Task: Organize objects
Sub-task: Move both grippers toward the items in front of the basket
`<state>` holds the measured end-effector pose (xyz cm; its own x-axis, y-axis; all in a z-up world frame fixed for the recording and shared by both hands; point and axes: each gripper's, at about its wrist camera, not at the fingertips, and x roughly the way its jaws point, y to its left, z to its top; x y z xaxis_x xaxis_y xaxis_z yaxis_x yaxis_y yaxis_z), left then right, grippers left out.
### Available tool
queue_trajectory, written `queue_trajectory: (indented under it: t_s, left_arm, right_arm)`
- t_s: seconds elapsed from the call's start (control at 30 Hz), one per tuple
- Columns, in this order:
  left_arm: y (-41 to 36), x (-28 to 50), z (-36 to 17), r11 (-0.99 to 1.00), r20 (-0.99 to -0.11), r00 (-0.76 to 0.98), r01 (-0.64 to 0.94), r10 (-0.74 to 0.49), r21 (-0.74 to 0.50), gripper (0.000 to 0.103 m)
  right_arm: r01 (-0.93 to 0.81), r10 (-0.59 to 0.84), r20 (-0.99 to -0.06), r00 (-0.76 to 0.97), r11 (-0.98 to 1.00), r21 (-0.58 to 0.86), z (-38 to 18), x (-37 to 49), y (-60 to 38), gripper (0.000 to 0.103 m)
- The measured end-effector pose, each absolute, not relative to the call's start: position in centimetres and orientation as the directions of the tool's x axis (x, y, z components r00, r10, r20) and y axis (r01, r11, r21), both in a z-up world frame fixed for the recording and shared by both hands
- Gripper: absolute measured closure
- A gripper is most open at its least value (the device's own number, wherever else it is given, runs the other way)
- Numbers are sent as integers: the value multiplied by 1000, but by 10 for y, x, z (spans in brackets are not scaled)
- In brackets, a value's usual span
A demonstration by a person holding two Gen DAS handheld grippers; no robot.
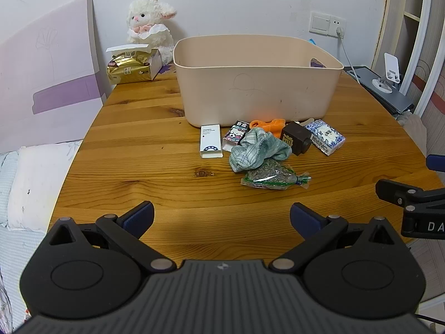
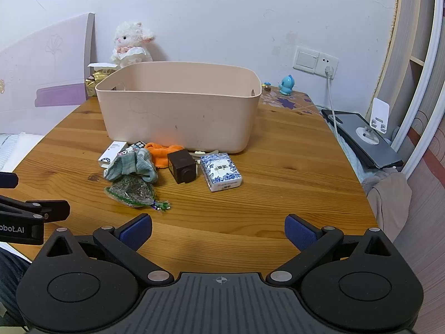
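**A:** So where are we at? Both claws look parked at the near edge of the tabletop [image 1: 133, 150]. Left claw [image 1: 222, 217] is spread wide with nothing in it, right claw [image 2: 218, 229] same deal, wide and empty. The beige bin [image 1: 258, 91] sits toward the back, and from these angles I can't see anything in it, though its floor is mostly hidden.

**B:** Yeah, nothing's sorted yet I'd say. The whole pile is bunched up right against the bin's front wall: white box [image 1: 211, 141], cartoon-print box [image 1: 236, 135], orange cloth [image 1: 268, 125], green checked cloth [image 1: 257, 149], dark brown cube [image 1: 296, 137], blue-and-white tissue pack [image 1: 328, 136], and that bag of dried herbs [image 1: 271, 177] closest to us.

**A:** What worries me is how tangled it is. The green cloth is draped over the cartoon box and touching the herb bag — grab the cloth and it probably drags a neighbour along.

**B:** Agreed. And the herb bag looks flat and crinkly, so a shallow pinch could just slip off the plastic. Also both claws are close side by side — if they go for the same clump they could bump. I'd guess the tissue pack on the right is the safest first pick; it's got clear space on its right side.
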<state>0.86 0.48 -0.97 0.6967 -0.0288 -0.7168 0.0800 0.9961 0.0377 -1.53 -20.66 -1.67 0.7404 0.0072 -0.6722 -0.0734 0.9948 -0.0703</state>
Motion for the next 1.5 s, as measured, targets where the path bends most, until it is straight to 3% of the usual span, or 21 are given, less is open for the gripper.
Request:
queue_trajectory:
  t_s: [0.9, 1.0, 1.5]
  left_arm:
    - [19, 22, -10, 996, -718, 693, 87, -67, -10, 1]
    - [23, 28, -11, 997, -722, 689, 79, -65, -14, 7]
    - [44, 80, -23, 999, -742, 670, 41, -24, 5, 6]
  right_arm:
    - [-63, 9, -653, 757, 996, -60, -14, -5, -214, 0]
    - [-64, 6, -655, 756, 996, -64, -15, 0, -214, 0]
    - [-49, -5, -689, 724, 997, -60, -38, 52, -219, 0]
